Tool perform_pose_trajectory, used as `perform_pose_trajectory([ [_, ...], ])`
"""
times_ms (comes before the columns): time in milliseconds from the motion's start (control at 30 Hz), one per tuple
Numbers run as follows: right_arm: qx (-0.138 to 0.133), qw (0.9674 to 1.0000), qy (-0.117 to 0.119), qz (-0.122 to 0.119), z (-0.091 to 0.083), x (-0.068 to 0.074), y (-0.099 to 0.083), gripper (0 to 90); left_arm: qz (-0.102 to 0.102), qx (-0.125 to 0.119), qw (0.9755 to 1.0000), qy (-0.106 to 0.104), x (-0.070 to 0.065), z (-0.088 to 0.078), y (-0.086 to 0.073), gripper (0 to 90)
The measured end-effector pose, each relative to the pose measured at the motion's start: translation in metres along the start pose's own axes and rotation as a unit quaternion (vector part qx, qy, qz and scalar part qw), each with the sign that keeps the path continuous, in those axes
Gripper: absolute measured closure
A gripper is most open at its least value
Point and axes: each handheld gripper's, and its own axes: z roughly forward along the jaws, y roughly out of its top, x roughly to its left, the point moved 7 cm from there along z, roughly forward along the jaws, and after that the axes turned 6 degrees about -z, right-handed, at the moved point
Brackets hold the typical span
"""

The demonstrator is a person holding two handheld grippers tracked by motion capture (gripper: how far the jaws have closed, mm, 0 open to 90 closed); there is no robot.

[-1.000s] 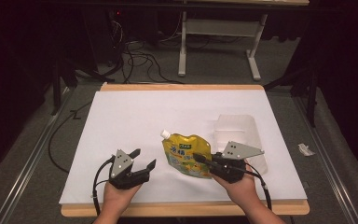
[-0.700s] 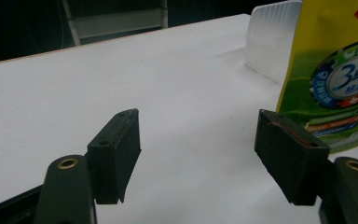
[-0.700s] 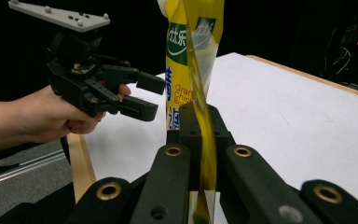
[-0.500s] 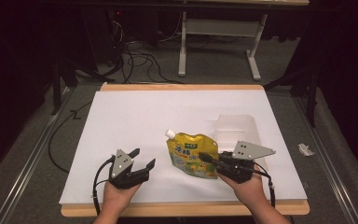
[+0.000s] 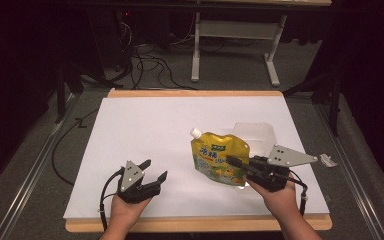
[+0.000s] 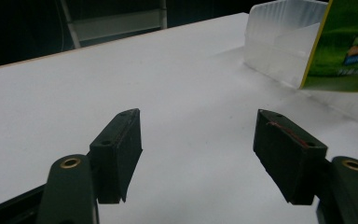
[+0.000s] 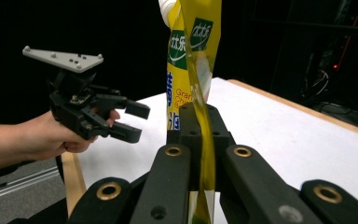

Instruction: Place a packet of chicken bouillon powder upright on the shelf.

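Two grippers were mine at that table, and just one was busy. My right gripper [image 5: 236, 163] had its jaws clamped together on the lower side edge of the glossy yellow spouted drink pouch [image 5: 219, 159], the film pinched thin between the pads, as the right gripper view showed with the pouch [image 7: 191, 70] rising straight up from them. Seen from above, the pouch sat at about four o'clock on the white paper-covered table [image 5: 150, 130], its long axis running from the white spout at eleven o'clock down to the clamped bottom at five. Just behind it, toward one o'clock, stood the clear plastic tub [image 5: 256, 133], open side up; the pouch hung near it but apart. My left gripper [image 5: 152, 172] hovered at seven o'clock, jaws wide apart with nothing between them, well clear of the pouch. My right hand was plainly the nearer one, and I judged the carry had to go toward one o'clock, spout leading, to drop into that tub.
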Motion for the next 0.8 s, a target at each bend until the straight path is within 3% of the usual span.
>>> perform_pose_trajectory([
  [367,-0.013,0.9992,-0.038,0.005,-0.030,-0.028,0.005,90.0,0.001,0.001,1.0000,-0.004,0.000,0.000,0.000,33.0],
  [800,-0.015,0.9967,-0.077,0.019,-0.053,-0.055,-0.001,90.0,0.006,0.004,0.9999,-0.010,-0.002,0.000,0.000,32.6],
])
